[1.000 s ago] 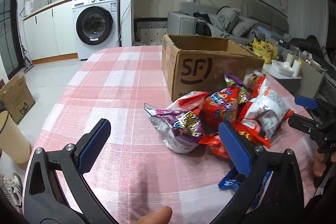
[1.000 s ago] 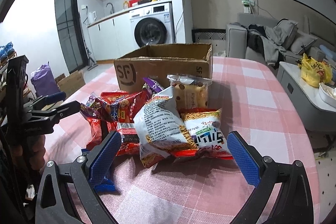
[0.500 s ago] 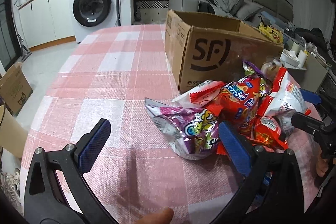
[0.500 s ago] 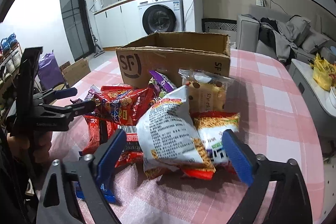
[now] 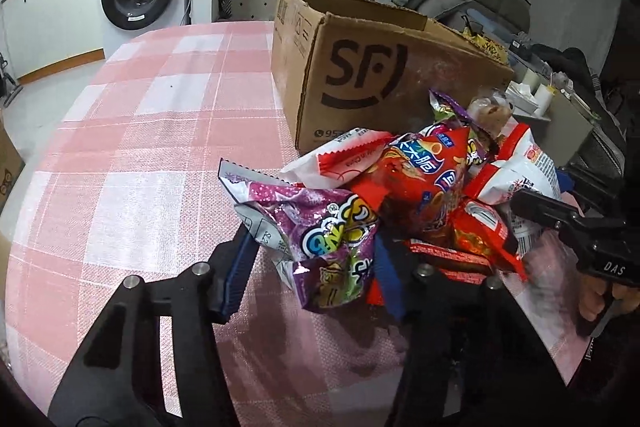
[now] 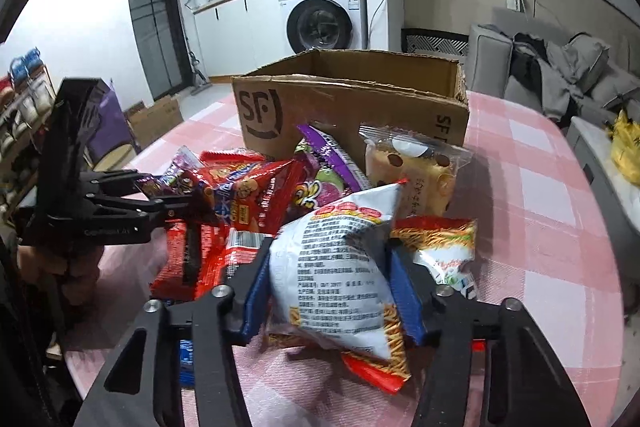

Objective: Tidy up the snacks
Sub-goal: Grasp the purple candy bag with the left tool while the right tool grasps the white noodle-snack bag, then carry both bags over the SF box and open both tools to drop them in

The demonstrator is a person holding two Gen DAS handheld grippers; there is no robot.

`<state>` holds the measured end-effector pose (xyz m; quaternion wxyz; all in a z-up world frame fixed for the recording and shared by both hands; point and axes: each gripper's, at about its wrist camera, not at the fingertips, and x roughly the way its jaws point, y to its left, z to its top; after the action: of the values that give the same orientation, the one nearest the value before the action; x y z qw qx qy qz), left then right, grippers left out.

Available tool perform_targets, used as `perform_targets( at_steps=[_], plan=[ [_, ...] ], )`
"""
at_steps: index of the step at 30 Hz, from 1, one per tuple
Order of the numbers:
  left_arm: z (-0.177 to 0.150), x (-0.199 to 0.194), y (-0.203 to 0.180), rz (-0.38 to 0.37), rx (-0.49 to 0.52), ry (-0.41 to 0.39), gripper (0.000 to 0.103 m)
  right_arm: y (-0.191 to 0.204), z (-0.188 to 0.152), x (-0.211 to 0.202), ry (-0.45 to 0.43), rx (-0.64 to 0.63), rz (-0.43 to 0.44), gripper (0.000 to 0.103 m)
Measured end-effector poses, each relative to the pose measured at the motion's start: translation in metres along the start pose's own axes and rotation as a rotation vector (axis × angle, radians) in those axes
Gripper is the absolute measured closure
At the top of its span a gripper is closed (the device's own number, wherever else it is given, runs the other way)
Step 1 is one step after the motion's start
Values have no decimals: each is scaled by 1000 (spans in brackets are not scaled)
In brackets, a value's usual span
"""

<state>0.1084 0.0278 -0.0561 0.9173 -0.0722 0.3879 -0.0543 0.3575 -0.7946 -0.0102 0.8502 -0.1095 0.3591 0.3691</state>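
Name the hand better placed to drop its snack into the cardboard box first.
Right, probably: right gripper pinches the white noodle bag facing the cardboard box opening; left gripper sees only the box's side.

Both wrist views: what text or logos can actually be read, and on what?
"SF" logo: cardboard box, front face.
"SF": same box's side, right wrist view.
"DAS": right gripper body.
Purple snack bag, white noodle bag, washing machine labels: print too small or blurred.
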Motion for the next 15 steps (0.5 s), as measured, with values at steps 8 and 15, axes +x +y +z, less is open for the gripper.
perform_targets(
  at_steps=[8, 15],
  plan=[
    [-1, -31, 6, -2, -15, -97, 54, -2, -4, -17, -60, 19, 6, 58],
    [7, -65, -1, -9, -3, -188, 54, -7, -1, -43, -134, 47, 6, 58]
  ],
)
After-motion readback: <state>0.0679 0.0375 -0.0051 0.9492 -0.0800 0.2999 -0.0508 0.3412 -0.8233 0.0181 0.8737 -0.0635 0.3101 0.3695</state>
